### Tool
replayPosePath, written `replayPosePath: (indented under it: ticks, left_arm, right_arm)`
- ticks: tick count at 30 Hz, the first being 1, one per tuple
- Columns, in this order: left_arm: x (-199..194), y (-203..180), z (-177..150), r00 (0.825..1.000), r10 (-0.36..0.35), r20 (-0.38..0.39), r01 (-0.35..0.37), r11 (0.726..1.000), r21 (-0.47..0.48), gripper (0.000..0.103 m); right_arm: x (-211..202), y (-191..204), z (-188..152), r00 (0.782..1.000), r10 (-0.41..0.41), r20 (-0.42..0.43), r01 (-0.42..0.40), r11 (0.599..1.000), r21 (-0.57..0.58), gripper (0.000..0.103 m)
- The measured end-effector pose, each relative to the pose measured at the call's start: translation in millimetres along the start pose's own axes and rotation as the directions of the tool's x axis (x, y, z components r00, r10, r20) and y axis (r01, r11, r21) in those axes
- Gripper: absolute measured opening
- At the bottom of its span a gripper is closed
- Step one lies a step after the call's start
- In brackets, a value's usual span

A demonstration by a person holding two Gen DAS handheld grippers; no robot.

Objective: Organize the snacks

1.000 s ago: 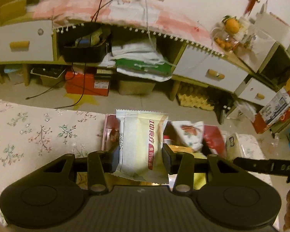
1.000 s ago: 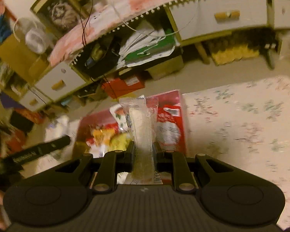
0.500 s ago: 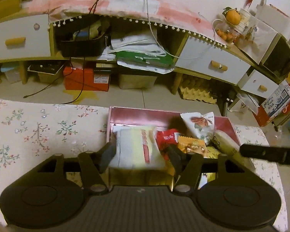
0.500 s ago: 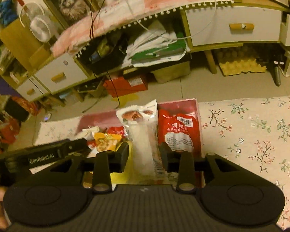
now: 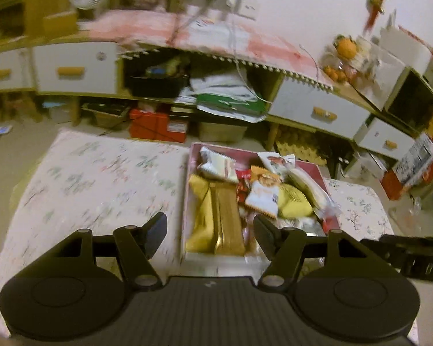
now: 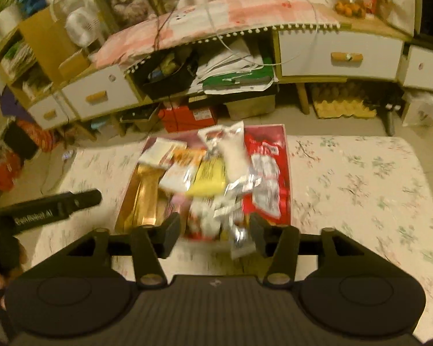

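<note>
**Both tongs empty above an overfilled snack box: risks of spillage**

Nearest the cameras, the left tongs (image 5: pixel 210 235) and the right tongs (image 6: pixel 213 235) stand spread wide, with nothing between the jaws of either. Just beyond them lies the pink snack box (image 6: pixel 285 144) on the floral-cloth worktop (image 6: pixel 360 178); the task's snacks are heaped inside it.

In the left wrist view, gold packets (image 5: pixel 216 210) line the box's left side, a white wafer packet (image 5: pixel 218 163) rests at the far left corner, and a long clear-wrapped packet (image 5: pixel 309 187) lies slanted along the right wall. In the right wrist view, that clear packet (image 6: pixel 233 155) tops the pile beside a red bag (image 6: pixel 270 173), and a silvery wrapper (image 6: pixel 241 238) overhangs the near rim, close to the right jaw.

Likely hazards, judged from this arrangement:
- The overhanging wrapper may slide out onto the worktop if a jaw brushes it.
- The loosely stacked pile looks unstable; another packet dropped on top could tip the upper ones over the low walls.
- Both tongs hover near the same box, so they could collide if they descend together.

Beyond the worktop, the cluttered sideboard (image 6: pixel 340 54) plays no part.
</note>
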State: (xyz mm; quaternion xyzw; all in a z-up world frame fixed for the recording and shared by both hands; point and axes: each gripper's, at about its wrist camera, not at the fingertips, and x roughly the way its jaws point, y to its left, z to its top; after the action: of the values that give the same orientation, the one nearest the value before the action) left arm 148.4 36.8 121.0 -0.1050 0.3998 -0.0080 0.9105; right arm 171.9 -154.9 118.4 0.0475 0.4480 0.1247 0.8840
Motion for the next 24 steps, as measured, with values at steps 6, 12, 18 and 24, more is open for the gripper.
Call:
replayPosePath:
  ticks: [6, 12, 18, 24]
  left_arm:
    - [-57.8, -12.7, -40.1, 0.994, 0.068, 0.085, -0.068, 0.998, 0.005, 0.078]
    - [-68.5, -17.0, -59.9, 0.989, 0.072, 0.126, -0.079, 0.996, 0.050, 0.091]
    - [-59.2, -18.9, -66.9, 0.990, 0.088, 0.111, -0.095, 0.994, 0.057, 0.100]
    - [-63.3, -26.8, -72.0, 0.987, 0.094, 0.126, -0.105, 0.991, 0.082, 0.103]
  right_arm:
    - [-53.4, 32.1, -50.3, 0.990, -0.039, 0.132, 0.052, 0.994, -0.100, 0.077]
    - [-72.3, 38.2, -71.5, 0.969, -0.078, 0.235, 0.107, 0.988, -0.113, 0.087]
    - [-60.5, 28.0, -82.6, 0.969, -0.117, 0.220, 0.145, 0.983, -0.115, 0.094]
    - [-61.3, 28.2, -93.1, 0.959, -0.173, 0.226, 0.205, 0.970, -0.128, 0.103]
